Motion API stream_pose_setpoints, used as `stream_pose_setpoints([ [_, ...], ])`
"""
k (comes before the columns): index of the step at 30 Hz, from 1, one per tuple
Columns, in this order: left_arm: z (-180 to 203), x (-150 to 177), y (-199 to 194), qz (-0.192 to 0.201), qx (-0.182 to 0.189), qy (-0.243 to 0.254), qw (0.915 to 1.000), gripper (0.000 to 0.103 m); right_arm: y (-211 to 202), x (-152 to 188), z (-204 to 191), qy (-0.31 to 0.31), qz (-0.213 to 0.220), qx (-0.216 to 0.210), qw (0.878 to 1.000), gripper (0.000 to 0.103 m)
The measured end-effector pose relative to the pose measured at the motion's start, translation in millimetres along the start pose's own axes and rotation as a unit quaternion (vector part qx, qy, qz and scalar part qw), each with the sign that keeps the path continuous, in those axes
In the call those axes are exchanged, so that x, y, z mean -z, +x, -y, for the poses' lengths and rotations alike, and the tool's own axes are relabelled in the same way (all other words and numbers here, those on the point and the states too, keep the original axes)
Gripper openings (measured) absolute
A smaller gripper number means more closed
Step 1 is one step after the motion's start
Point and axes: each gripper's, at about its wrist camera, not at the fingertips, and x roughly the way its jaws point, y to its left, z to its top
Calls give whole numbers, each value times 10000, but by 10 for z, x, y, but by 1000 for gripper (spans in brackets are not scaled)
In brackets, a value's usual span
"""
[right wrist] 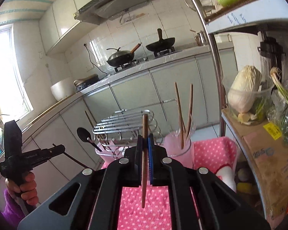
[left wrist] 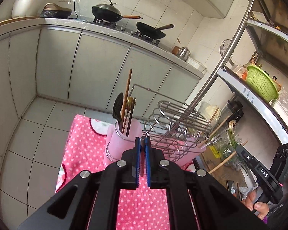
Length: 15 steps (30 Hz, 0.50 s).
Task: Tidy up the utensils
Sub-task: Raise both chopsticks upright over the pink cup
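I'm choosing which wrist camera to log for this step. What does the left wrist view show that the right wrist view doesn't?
Only the left wrist view: the left gripper shut on a thin metal utensil, and the pink holder with the black spoon. Only the right wrist view: the right gripper shut on a wooden chopstick, and the cabbage. Both: wire rack, polka-dot cloth, woks on the stove.

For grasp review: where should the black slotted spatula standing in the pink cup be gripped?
Grip the black slotted spatula at its blade or upper stem, descending from above: it stands upright in the pink plastic cup, lower end hidden, crowded by wooden chopsticks beside it.
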Motion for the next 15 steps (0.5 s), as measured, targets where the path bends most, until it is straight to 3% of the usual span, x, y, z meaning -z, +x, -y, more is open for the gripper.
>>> stream_pose_setpoints([
  [10,189,-521,-312,744,1,149,9971,4,-270,-744,-123,-246,816,102,9963,6],
  [15,233,-666,-361,1007,-95,226,9946,4,-363,-939,-100,-297,1147,268,9926,6],
])
